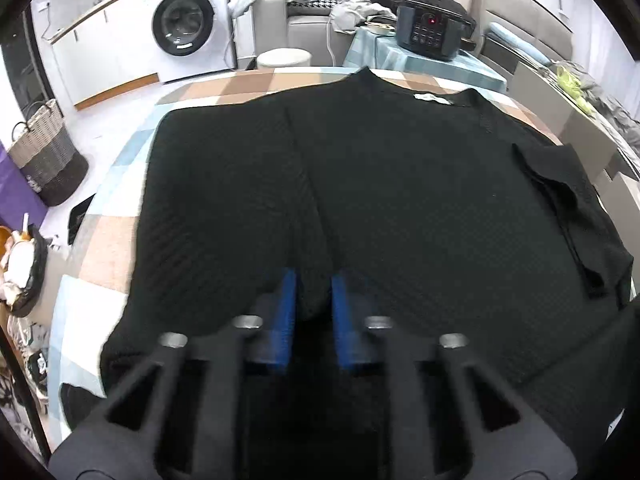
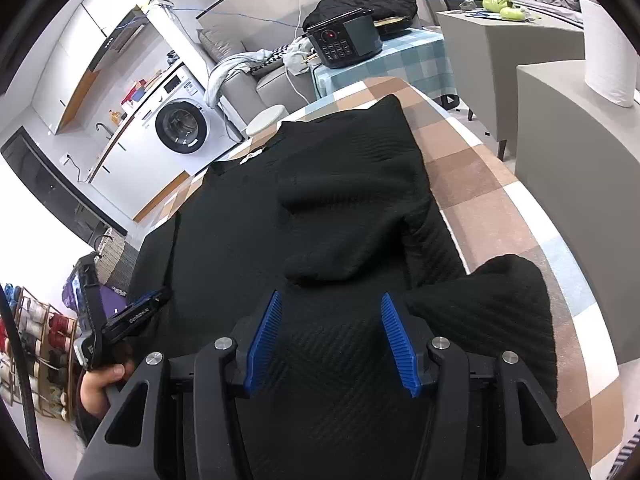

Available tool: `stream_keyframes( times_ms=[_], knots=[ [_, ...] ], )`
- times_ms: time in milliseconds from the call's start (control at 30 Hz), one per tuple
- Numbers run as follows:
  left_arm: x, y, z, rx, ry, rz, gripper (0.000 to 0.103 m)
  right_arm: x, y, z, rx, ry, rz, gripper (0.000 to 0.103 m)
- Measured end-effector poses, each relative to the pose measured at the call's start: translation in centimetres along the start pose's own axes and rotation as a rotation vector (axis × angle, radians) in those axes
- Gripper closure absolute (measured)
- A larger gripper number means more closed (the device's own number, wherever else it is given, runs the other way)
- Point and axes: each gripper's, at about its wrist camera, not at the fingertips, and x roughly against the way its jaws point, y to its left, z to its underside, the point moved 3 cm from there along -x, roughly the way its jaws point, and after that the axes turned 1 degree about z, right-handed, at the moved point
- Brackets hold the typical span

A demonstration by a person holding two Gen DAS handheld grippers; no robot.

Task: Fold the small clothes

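Observation:
A black textured knit top (image 1: 360, 184) lies spread on the checkered tablecloth (image 1: 248, 80), its white neck label (image 1: 430, 99) at the far edge. My left gripper (image 1: 313, 276) is nearly closed on a raised fold of the top near its hem. In the right wrist view the top (image 2: 320, 200) fills the middle, with one sleeve folded onto the body and a corner (image 2: 500, 300) bunched at the right. My right gripper (image 2: 330, 300) is open above the hem and holds nothing. The left gripper (image 2: 156, 298) shows at the top's left edge.
A black electric cooker (image 1: 430, 32) stands on a small blue checked table behind. A washing machine (image 1: 184, 24) and a woven basket (image 1: 44, 152) are at the left. Grey cabinets (image 2: 560, 128) stand to the right. The tablecloth (image 2: 500, 184) shows bare at the right.

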Motion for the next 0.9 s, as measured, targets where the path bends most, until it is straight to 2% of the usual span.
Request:
stream_keyframes(
  times_ms=[100,167,233,267,300,367,433,533,733,900],
  knots=[
    [2.0,0.5,0.1,0.021,-0.056,0.053,0.093,-0.3,0.0,0.0,-0.004,0.007,-0.003,0.050],
    [4.3,-0.6,0.3,-0.018,-0.095,0.126,0.093,-0.5,0.2,0.1,0.000,0.012,-0.010,0.050],
    [5.4,-1.9,1.0,-0.070,-0.084,0.218,0.092,-0.7,0.4,0.1,0.003,0.020,-0.020,0.049],
    [5.5,-2.6,1.4,-0.098,-0.071,0.235,0.092,-0.8,0.5,0.2,0.000,0.025,-0.026,0.049],
    [5.5,-3.0,1.8,-0.113,-0.058,0.234,0.090,-0.9,0.5,0.2,-0.003,0.027,-0.031,0.049],
    [5.0,-3.0,2.5,-0.094,-0.026,0.227,0.079,-0.9,0.5,0.2,-0.006,0.032,-0.037,0.049],
    [4.9,-2.2,2.9,-0.030,0.008,0.214,0.054,-0.6,0.5,0.3,-0.007,0.032,-0.037,0.049],
    [6.5,-0.1,3.5,0.055,-0.033,0.226,0.044,0.3,0.4,0.3,-0.003,0.016,-0.033,0.049],
    [9.6,4.9,5.0,0.134,-0.089,0.148,0.035,3.1,-1.1,0.8,-0.011,-0.029,-0.009,0.046],
    [12.6,9.7,7.8,0.200,-0.104,0.090,0.034,6.2,-3.0,1.7,-0.005,-0.060,0.027,0.044]
  ],
)
